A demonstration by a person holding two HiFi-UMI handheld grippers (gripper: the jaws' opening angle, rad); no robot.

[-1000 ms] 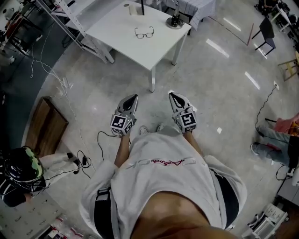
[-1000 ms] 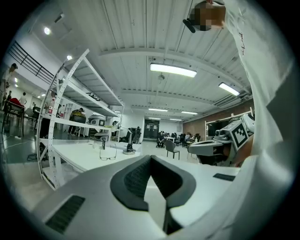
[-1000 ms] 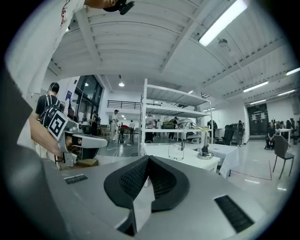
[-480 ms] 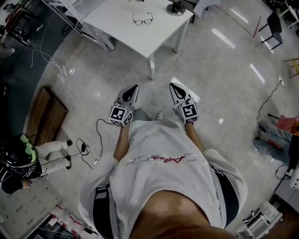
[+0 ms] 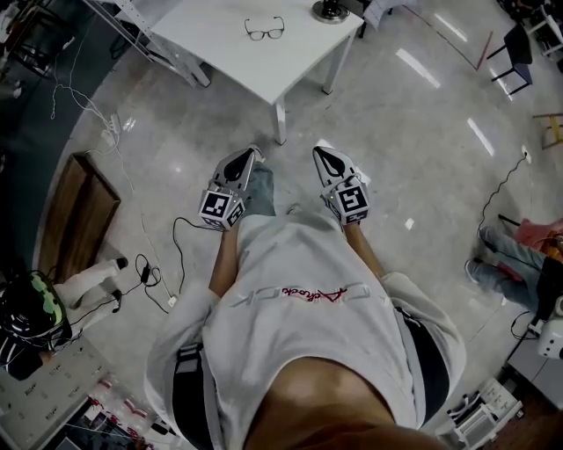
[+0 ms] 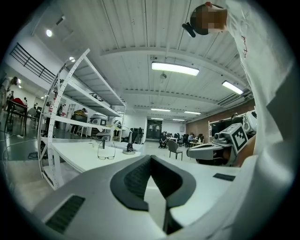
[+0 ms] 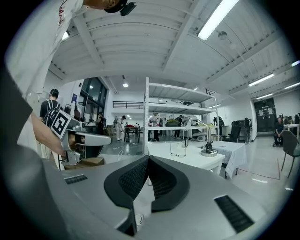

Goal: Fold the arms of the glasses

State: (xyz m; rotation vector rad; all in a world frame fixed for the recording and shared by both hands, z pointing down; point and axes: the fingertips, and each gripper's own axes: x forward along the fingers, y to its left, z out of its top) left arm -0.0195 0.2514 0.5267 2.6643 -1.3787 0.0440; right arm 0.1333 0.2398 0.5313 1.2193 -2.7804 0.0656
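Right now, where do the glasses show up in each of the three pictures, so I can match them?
Head view: the glasses lie at top centre, on the white table.
Left gripper view: the glasses sit left of centre, on the same table.
Right gripper view: the glasses sit slightly right of centre, on the table.
Shared landmark: the dark stand is just right of the glasses in every view.
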